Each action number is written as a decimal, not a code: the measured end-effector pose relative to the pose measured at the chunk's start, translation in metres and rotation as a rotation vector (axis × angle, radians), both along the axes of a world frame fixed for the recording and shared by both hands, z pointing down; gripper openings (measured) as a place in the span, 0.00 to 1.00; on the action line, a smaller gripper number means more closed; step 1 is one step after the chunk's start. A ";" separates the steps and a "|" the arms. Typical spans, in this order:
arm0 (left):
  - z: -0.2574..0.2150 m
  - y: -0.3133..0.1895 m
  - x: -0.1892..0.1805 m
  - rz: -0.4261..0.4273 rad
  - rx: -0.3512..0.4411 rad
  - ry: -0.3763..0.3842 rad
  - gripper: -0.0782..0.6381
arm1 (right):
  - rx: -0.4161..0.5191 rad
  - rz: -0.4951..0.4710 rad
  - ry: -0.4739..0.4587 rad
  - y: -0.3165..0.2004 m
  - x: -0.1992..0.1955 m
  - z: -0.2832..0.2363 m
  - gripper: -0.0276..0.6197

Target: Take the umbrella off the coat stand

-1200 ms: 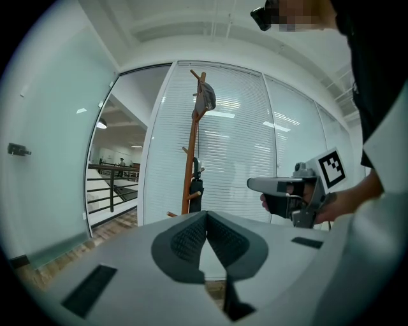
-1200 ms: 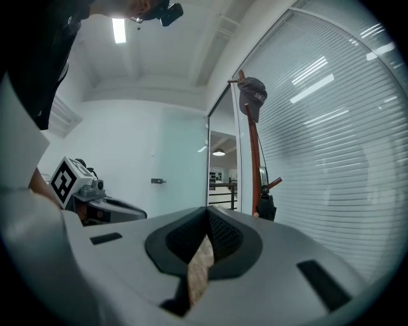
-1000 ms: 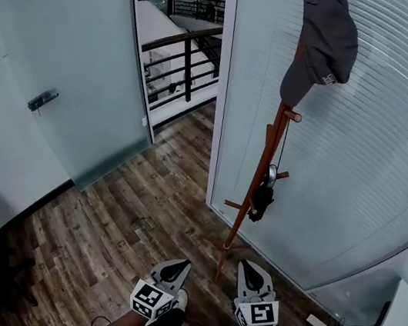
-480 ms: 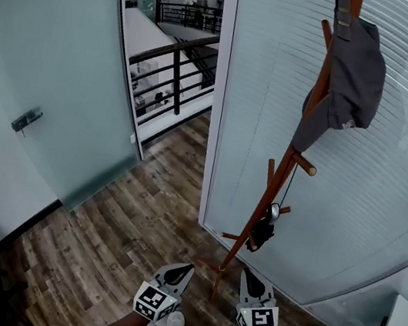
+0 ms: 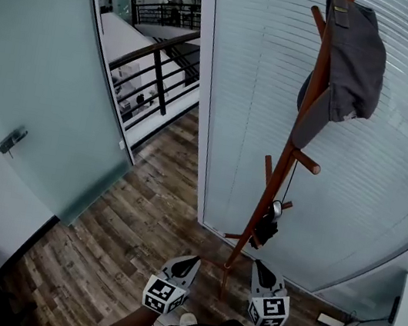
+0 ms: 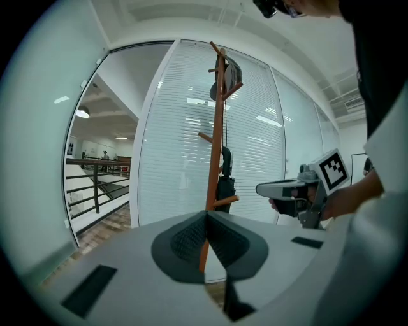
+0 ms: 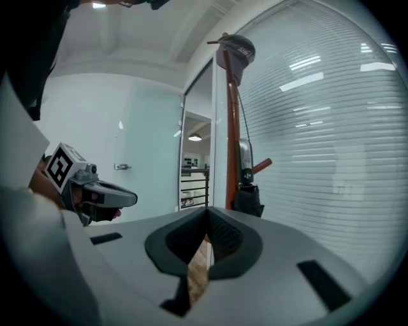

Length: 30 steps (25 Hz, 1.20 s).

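A reddish wooden coat stand (image 5: 287,157) rises in front of a blind-covered glass wall. A small black folded umbrella (image 5: 265,228) hangs low on it by a strap from a peg. A grey cap (image 5: 355,60) hangs at the top. My left gripper (image 5: 188,261) and right gripper (image 5: 258,268) are both shut and empty, held either side of the stand's foot, short of the umbrella. The left gripper view has the stand (image 6: 217,146) and umbrella (image 6: 225,184) straight ahead beyond the shut jaws. The right gripper view has the umbrella (image 7: 247,191) just right of centre.
A frosted glass door with a handle (image 5: 11,140) stands open at left, and a black railing (image 5: 154,71) lies beyond the doorway. The floor (image 5: 138,225) is wood plank. The blind-covered glass wall (image 5: 387,190) is close behind the stand. A white power strip (image 5: 343,325) lies at lower right.
Both grippers and the view have come closer to the coat stand. The stand now looms larger and its foot lies between the two grippers. The jaws stayed shut.
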<state>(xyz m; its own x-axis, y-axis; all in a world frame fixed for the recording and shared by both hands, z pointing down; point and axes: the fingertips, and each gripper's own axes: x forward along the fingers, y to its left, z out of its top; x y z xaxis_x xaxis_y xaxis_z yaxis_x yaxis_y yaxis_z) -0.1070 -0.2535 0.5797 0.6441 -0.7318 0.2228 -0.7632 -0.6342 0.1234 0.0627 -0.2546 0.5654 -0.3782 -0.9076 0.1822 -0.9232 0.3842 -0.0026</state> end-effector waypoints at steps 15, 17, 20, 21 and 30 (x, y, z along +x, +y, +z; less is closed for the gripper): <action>0.013 -0.027 0.036 -0.077 -0.035 0.029 0.13 | -0.111 -0.068 0.077 -0.043 0.040 0.035 0.33; 0.018 -0.025 0.038 -0.085 -0.049 0.025 0.13 | -0.128 -0.087 0.091 -0.053 0.041 0.044 0.38; 0.026 -0.022 0.040 -0.096 -0.065 -0.003 0.13 | -0.170 -0.106 0.097 -0.069 0.041 0.064 0.48; 0.029 -0.021 0.040 -0.103 -0.072 -0.008 0.13 | -0.183 -0.108 0.093 -0.072 0.042 0.070 0.51; 0.037 -0.021 0.033 -0.167 -0.092 -0.033 0.13 | -0.205 -0.146 0.148 -0.114 0.040 0.101 0.58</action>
